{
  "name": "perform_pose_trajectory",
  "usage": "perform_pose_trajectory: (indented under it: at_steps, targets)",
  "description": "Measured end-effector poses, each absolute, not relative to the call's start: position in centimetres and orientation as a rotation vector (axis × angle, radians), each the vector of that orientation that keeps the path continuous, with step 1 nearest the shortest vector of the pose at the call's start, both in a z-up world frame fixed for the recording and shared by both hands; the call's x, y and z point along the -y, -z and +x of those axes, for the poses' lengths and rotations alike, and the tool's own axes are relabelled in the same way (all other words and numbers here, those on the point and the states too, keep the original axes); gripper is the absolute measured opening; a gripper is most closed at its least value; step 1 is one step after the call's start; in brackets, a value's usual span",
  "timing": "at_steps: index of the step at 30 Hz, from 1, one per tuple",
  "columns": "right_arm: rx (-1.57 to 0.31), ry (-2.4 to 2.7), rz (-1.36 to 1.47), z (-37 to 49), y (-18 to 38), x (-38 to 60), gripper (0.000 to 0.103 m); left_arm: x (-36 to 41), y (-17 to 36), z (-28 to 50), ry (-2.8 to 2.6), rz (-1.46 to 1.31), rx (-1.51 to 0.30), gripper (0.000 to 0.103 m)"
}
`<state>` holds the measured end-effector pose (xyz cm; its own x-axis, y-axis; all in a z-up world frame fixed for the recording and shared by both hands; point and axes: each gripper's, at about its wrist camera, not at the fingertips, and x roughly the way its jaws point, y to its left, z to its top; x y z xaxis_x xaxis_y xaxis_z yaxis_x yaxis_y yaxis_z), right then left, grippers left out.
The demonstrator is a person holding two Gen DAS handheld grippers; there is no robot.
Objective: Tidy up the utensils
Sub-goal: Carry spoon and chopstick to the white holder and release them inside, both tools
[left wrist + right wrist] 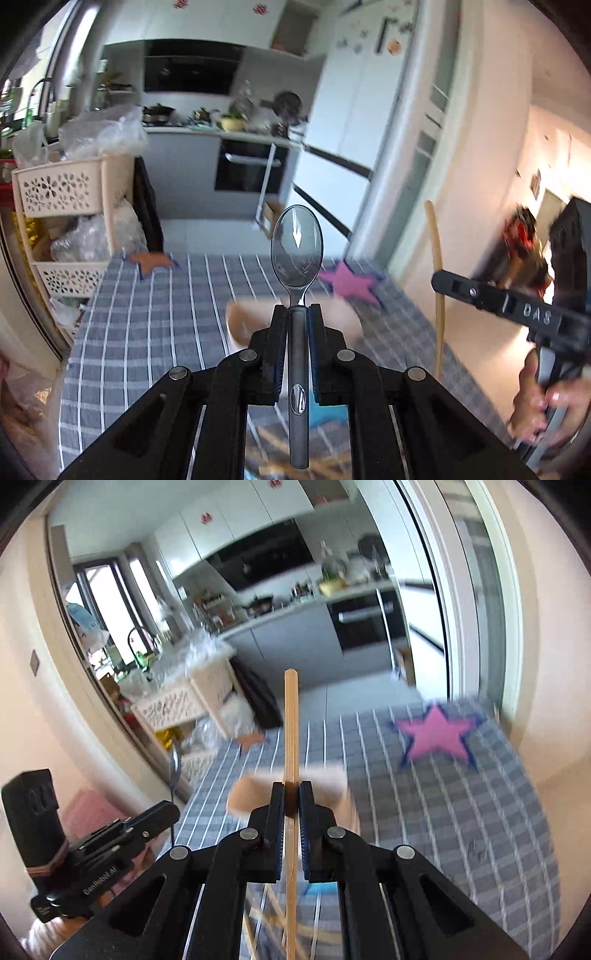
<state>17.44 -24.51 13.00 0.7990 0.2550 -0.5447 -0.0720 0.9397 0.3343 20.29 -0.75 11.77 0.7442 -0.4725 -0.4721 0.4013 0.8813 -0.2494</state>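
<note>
My left gripper (pixel 298 314) is shut on a metal spoon (pixel 297 247), held upright with its bowl pointing away, above the table. My right gripper (pixel 291 792) is shut on a wooden chopstick (pixel 291 731), also held upright. In the left wrist view the right gripper (pixel 439 282) and its chopstick (pixel 436 251) show at the right. In the right wrist view the left gripper (pixel 170 810) shows at lower left with the spoon (pixel 174 760) seen edge-on. A tan box (pixel 242 321) sits on the table just beyond both grippers, blurred; it also shows in the right wrist view (pixel 251 790).
The table has a grey checked cloth (pixel 147 325) with a pink star (pixel 436 734) and an orange star (pixel 149 260). More wooden sticks (pixel 266 919) and something blue (pixel 317 888) lie below the grippers. A cream basket rack (pixel 62 192) stands at the left.
</note>
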Motion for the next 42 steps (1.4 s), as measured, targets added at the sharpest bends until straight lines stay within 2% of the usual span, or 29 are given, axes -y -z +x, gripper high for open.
perform_pose_trajectory:
  at_steps: [9, 16, 28, 42]
  targets:
    - [-0.477, -0.166, 0.248, 25.0, -15.0, 23.2, 0.008, 1.4, -11.3, 29.6, 0.371, -0.199, -0.467, 0.043]
    - [-0.427, -0.173, 0.141, 29.1, -12.6, 21.2, 0.008, 2.5, -8.5, 32.2, 0.313, -0.201, -0.422, 0.044]
    - [-0.457, -0.208, -0.014, 28.3, -4.9, 19.6, 0.008, 4.0, -4.2, 30.5, 0.233, -0.073, -0.399, 0.044]
    - [-0.588, -0.233, 0.027, 27.4, -2.8, 20.3, 0.008, 4.8, -2.6, 28.5, 0.196, -0.005, -0.468, 0.044]
